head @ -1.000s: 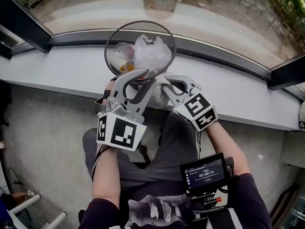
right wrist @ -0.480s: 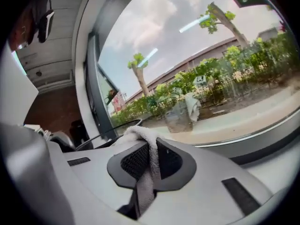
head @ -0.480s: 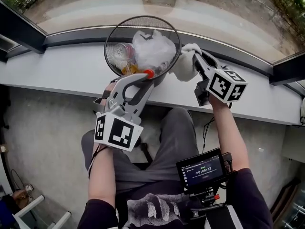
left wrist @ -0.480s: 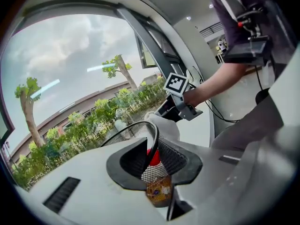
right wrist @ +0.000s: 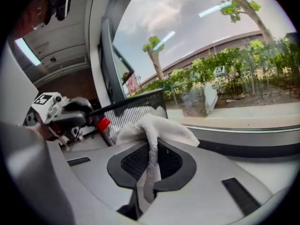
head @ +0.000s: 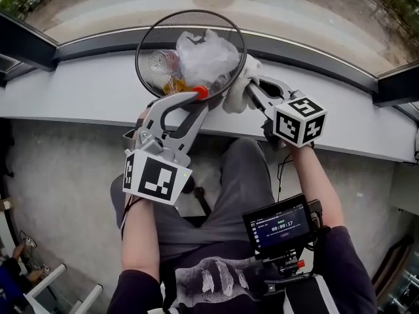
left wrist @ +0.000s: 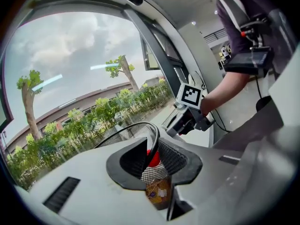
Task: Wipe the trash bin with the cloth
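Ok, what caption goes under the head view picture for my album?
Left gripper clamps the rim of the mesh trash bin while the right gripper holds a white cloth at its outer wall.

A white counter (head: 72,90) runs as a curved sill under a large window (head: 327,12) framed by dark posts (head: 26,41). Below it the floor (head: 59,169) is pale grey and speckled, with a white frame (head: 65,296) of some furniture at the lower left. Daylight comes in from a cloudy sky (left wrist: 61,46) over a paved strip (head: 131,8), a hedge (left wrist: 93,121), trimmed trees (left wrist: 30,83) and a long low building (left wrist: 79,100), while indoors a white wall (left wrist: 199,43) rises beside the glass and a strip light (right wrist: 28,50) glows on the ceiling.
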The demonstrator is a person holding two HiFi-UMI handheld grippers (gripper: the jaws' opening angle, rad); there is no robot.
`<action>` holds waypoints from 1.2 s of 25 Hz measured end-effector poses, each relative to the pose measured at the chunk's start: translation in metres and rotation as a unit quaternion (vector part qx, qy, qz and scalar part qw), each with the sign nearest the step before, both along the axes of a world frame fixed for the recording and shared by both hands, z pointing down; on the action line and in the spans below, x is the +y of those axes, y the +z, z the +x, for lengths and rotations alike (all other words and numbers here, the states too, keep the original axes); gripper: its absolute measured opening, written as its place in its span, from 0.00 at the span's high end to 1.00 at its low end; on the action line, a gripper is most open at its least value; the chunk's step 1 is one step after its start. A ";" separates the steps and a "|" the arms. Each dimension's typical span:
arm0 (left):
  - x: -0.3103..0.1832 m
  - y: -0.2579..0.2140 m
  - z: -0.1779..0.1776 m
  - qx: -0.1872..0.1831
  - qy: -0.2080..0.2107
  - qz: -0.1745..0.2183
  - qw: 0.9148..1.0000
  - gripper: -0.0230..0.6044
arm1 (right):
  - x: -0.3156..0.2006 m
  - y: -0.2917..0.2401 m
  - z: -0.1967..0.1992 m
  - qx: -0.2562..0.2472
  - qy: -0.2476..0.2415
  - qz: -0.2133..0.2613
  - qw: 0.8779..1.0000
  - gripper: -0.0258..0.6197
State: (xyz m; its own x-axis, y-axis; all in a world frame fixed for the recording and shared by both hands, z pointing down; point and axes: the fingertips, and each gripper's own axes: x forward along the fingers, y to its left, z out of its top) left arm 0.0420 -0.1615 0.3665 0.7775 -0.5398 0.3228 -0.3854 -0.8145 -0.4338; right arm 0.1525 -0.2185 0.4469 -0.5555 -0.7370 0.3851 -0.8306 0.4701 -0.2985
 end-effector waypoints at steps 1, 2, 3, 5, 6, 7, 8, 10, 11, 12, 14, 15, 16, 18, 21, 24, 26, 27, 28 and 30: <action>-0.001 -0.001 0.001 0.003 -0.001 0.000 1.000 0.85 | 0.006 0.009 0.000 0.011 -0.013 -0.019 1.000 0.92; 0.000 -0.001 0.003 0.003 -0.002 0.001 1.000 0.85 | 0.009 0.019 0.005 0.016 -0.013 -0.039 0.999 0.92; 0.001 -0.001 0.004 0.004 -0.004 0.002 1.000 0.85 | 0.008 0.029 0.014 0.017 0.000 -0.056 0.998 0.92; 0.003 -0.006 0.004 0.019 -0.007 0.007 1.000 0.85 | 0.002 0.046 0.039 0.032 0.037 -0.075 0.996 0.92; 0.003 -0.014 0.004 0.041 -0.006 0.010 0.999 0.85 | -0.002 0.053 0.050 0.052 0.049 -0.080 0.994 0.92; 0.001 -0.023 0.003 0.073 -0.009 0.005 0.997 0.86 | -0.006 0.060 0.058 0.081 0.052 -0.083 0.992 0.91; 0.000 -0.029 -0.002 0.107 -0.021 -0.013 0.994 0.88 | -0.010 0.067 0.062 0.113 0.046 -0.086 0.989 0.83; -0.002 -0.033 -0.011 0.159 -0.054 -0.064 0.984 0.90 | -0.018 0.077 0.063 0.161 0.019 -0.097 0.982 0.53; -0.001 -0.032 -0.012 0.167 -0.061 -0.076 0.981 0.90 | -0.019 0.078 0.066 0.171 0.009 -0.101 0.980 0.48; 0.001 -0.031 -0.011 0.168 -0.063 -0.078 0.981 0.91 | -0.021 0.076 0.071 0.179 0.006 -0.100 0.979 0.46; 0.008 -0.027 -0.007 0.168 -0.064 -0.076 0.981 0.92 | -0.024 0.065 0.086 0.200 0.009 -0.085 0.976 0.37; 0.012 -0.026 -0.007 0.171 -0.066 -0.077 0.980 0.93 | -0.024 0.057 0.095 0.207 0.016 -0.075 0.975 0.36; 0.016 -0.025 -0.007 0.174 -0.069 -0.081 0.979 0.93 | -0.023 0.046 0.104 0.203 0.029 -0.064 0.977 0.36; 0.026 -0.022 -0.009 0.179 -0.073 -0.097 0.976 0.94 | -0.012 0.016 0.114 0.155 0.060 -0.041 0.985 0.36; 0.039 -0.025 -0.014 0.191 -0.072 -0.115 0.972 0.94 | 0.020 -0.033 0.081 0.031 0.024 -0.021 0.999 0.37; 0.052 -0.041 -0.014 0.208 -0.060 -0.108 0.970 0.94 | 0.062 -0.083 0.024 -0.067 -0.062 0.020 0.996 0.67; 0.066 -0.049 -0.015 0.211 -0.056 -0.102 0.971 0.95 | 0.089 -0.110 -0.003 -0.102 -0.098 0.048 0.989 0.96; 0.074 -0.051 -0.017 0.211 -0.059 -0.101 0.971 0.95 | 0.101 -0.121 -0.015 -0.110 -0.114 0.055 0.986 0.96; 0.082 -0.054 -0.019 0.212 -0.061 -0.099 0.970 0.95 | 0.114 -0.130 -0.027 -0.113 -0.131 0.060 0.983 0.96; 0.100 -0.059 -0.023 0.218 -0.065 -0.097 0.969 0.95 | 0.141 -0.141 -0.047 -0.097 -0.161 0.073 0.979 0.96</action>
State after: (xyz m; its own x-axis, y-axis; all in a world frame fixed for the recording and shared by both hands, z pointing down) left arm 0.0187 -0.0613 0.3076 0.7924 -0.6041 0.0846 -0.6021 -0.7968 -0.0503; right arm 0.1053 -0.0772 0.3057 -0.8205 -0.5512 0.1516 -0.5664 0.7480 -0.3460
